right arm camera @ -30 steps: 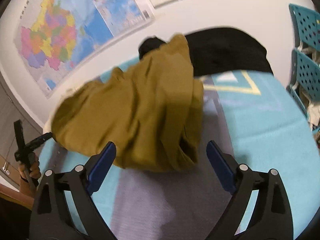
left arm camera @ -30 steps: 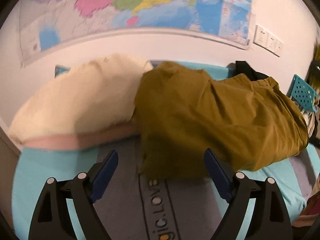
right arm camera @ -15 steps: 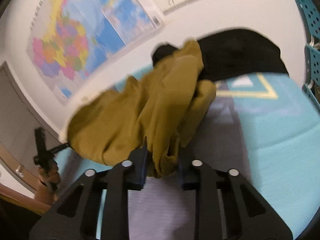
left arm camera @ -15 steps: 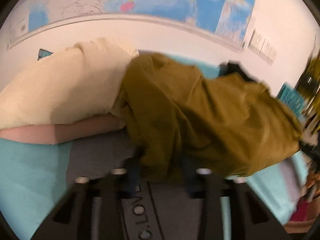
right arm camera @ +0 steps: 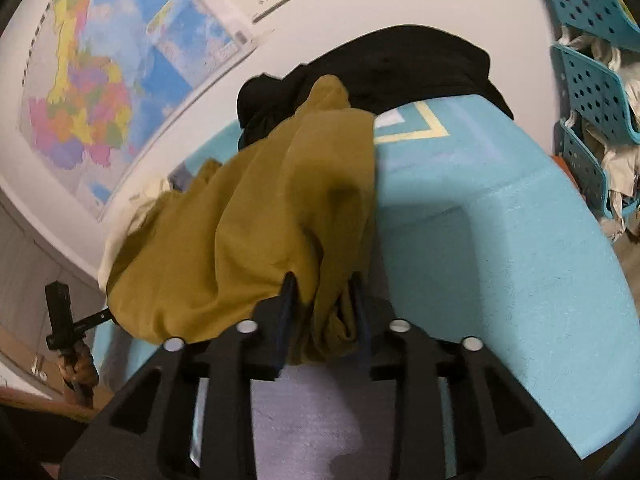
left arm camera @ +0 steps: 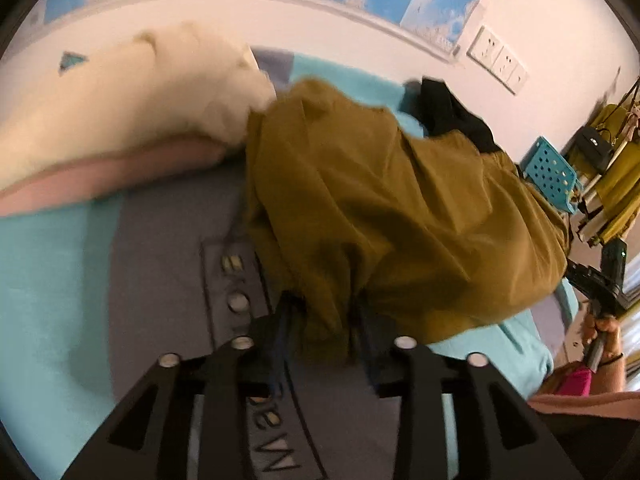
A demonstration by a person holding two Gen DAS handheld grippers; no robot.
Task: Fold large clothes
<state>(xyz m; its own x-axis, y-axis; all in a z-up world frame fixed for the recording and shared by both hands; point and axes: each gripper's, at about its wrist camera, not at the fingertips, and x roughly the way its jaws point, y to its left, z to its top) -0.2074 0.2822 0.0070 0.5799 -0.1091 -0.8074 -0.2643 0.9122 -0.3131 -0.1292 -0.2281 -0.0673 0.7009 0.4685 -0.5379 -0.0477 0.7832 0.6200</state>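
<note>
An olive-brown garment (left arm camera: 400,208) lies heaped on the bed, crumpled and unfolded. In the left wrist view my left gripper (left arm camera: 326,316) has a bunch of the garment's near edge between its pads. Its jaws are opening slightly, with the cloth still pinched. In the right wrist view the same garment (right arm camera: 248,240) stretches away to the left. My right gripper (right arm camera: 323,300) holds a bunched fold of its other end, its jaws also opening a little around the cloth. Each gripper shows small at the edge of the other's view, held by a hand (left arm camera: 604,328).
The bed cover (right arm camera: 500,260) is teal with a grey lettered stripe (left arm camera: 160,264). A cream fluffy blanket (left arm camera: 140,92) lies at the back left, and a black garment (right arm camera: 400,64) at the back by the wall. Teal perforated baskets (right arm camera: 592,92) stand to the right.
Both grippers went from wide open to closed on the near edges of the olive garment. Both views have drawn closer to the cloth and tilted.
</note>
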